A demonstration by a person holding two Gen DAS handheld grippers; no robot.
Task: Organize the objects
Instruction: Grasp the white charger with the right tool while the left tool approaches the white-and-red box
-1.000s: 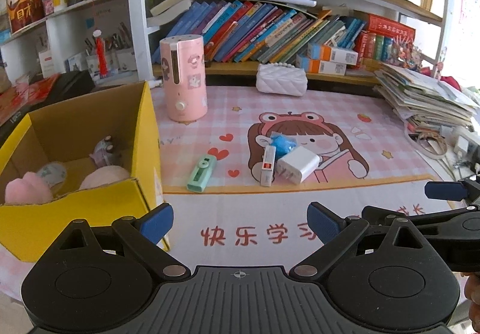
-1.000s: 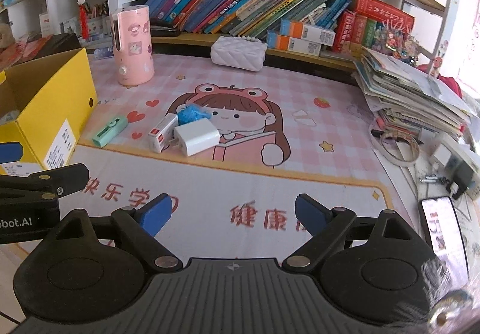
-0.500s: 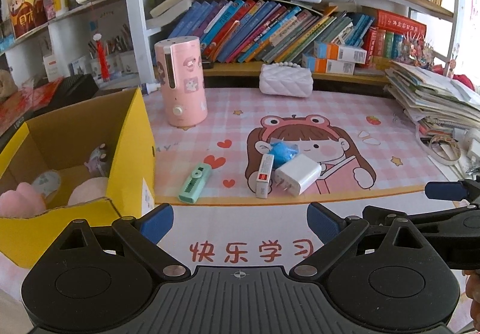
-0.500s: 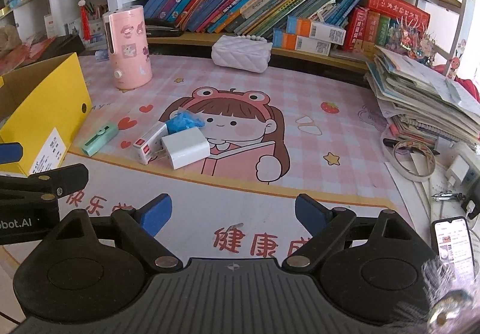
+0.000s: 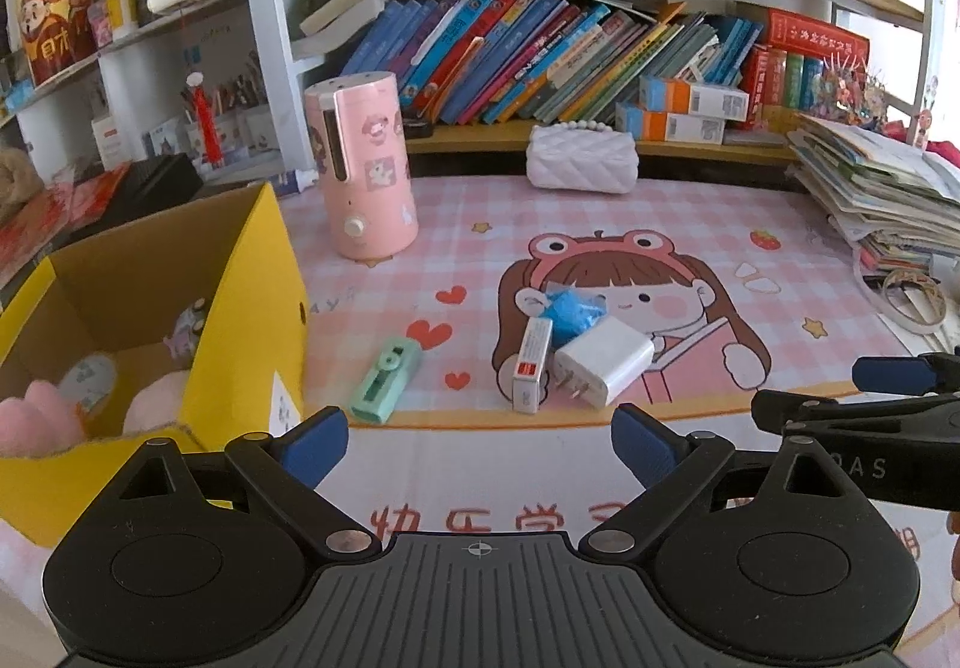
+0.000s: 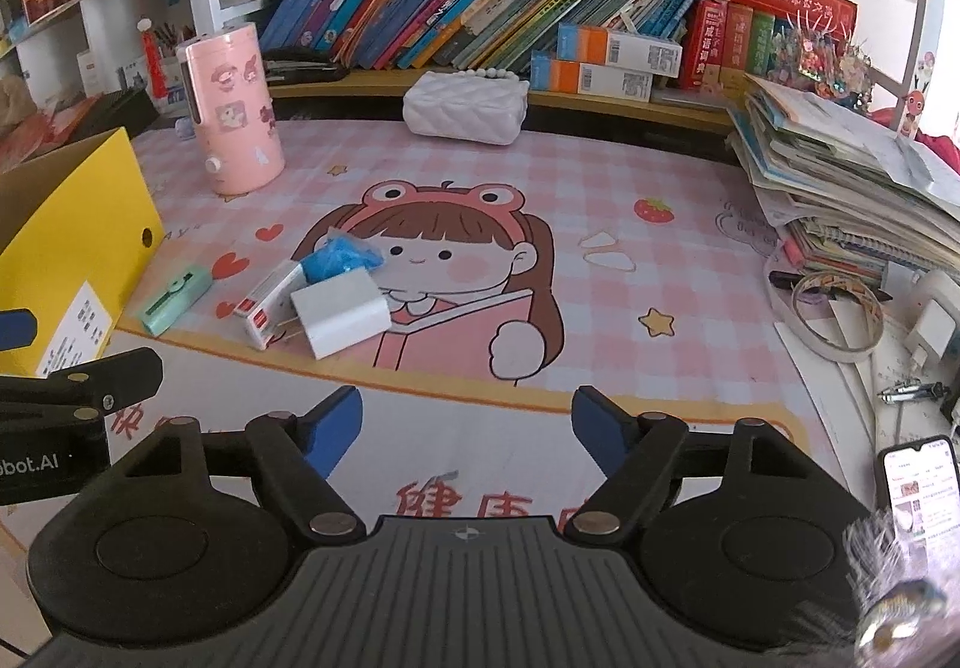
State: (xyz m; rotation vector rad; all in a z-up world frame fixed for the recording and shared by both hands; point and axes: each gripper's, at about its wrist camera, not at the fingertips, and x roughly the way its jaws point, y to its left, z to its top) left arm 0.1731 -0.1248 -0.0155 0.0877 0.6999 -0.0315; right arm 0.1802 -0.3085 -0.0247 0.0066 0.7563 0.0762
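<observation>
A white charger (image 5: 603, 361) (image 6: 339, 313), a small white and red box (image 5: 531, 362) (image 6: 269, 304), a crumpled blue thing (image 5: 575, 309) (image 6: 339, 255) and a mint green correction tape (image 5: 385, 379) (image 6: 174, 300) lie together on the pink cartoon mat (image 5: 690, 260) (image 6: 600, 188). An open yellow box (image 5: 240, 308) (image 6: 78, 248) at the left holds plush items. My left gripper (image 5: 479, 446) is open and empty, short of the objects. My right gripper (image 6: 467, 423) is open and empty, to their right and nearer.
A pink humidifier (image 5: 360, 164) (image 6: 233, 107) and a white quilted purse (image 5: 581, 166) (image 6: 463, 107) stand at the back before a bookshelf. A paper stack (image 6: 840, 176), tape rolls (image 6: 837, 308) and a phone (image 6: 921, 482) lie at the right.
Both grippers have pulled back and risen slightly, so the objects sit farther up and more central in view. Nothing on the mat has moved. Both jaws stay open.
</observation>
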